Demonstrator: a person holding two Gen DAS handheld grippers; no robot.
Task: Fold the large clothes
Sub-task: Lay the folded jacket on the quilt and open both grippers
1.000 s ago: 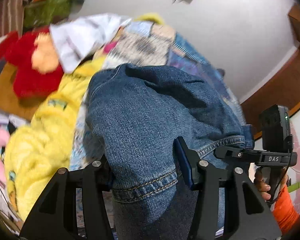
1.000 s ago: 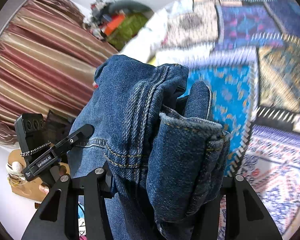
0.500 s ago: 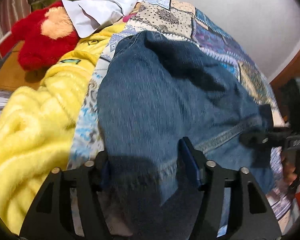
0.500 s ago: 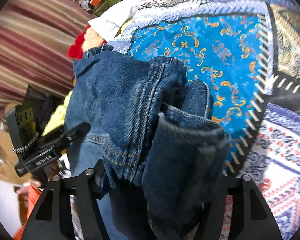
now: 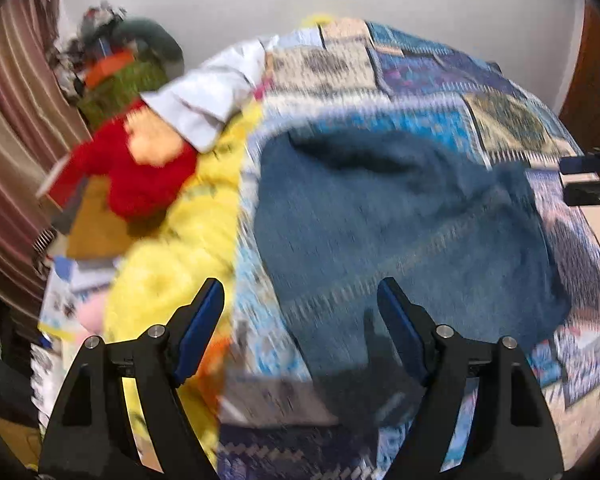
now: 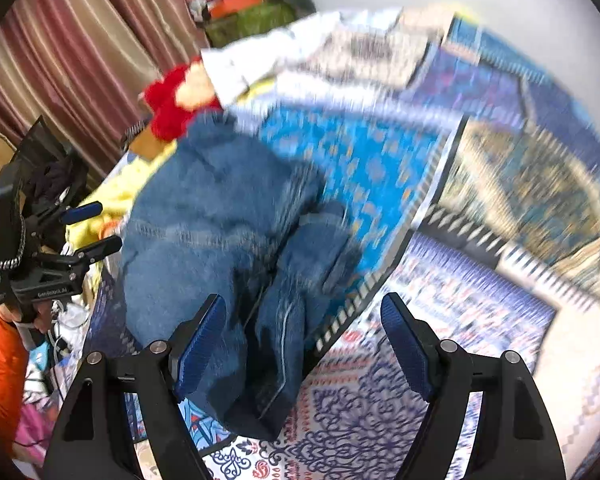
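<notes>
The blue denim jeans (image 5: 400,220) lie in a folded heap on the patchwork bedspread (image 5: 420,76). My left gripper (image 5: 300,286) hovers over their near edge, jaws opening and wide apart, with no cloth pinched between the blue pads. In the right wrist view the jeans (image 6: 220,220) lie bunched below my right gripper (image 6: 302,300), whose jaws are also opening; the denim sits under the gap, free of the pads. The left gripper (image 6: 88,228) shows at the left edge there, and the right gripper (image 5: 588,180) at the right edge of the left wrist view.
A yellow fleece blanket (image 5: 172,260), a red plush toy (image 5: 140,168) and a white cloth (image 5: 212,96) lie left of the jeans. Striped curtains (image 6: 60,60) hang behind. An orange sleeve (image 6: 0,380) holds the left gripper. The bedspread (image 6: 480,280) spreads right.
Both grippers have let go of the jeans, their jaws spreading wide. The jeans have dropped onto the bedspread, and both grippers have pulled back from the cloth.
</notes>
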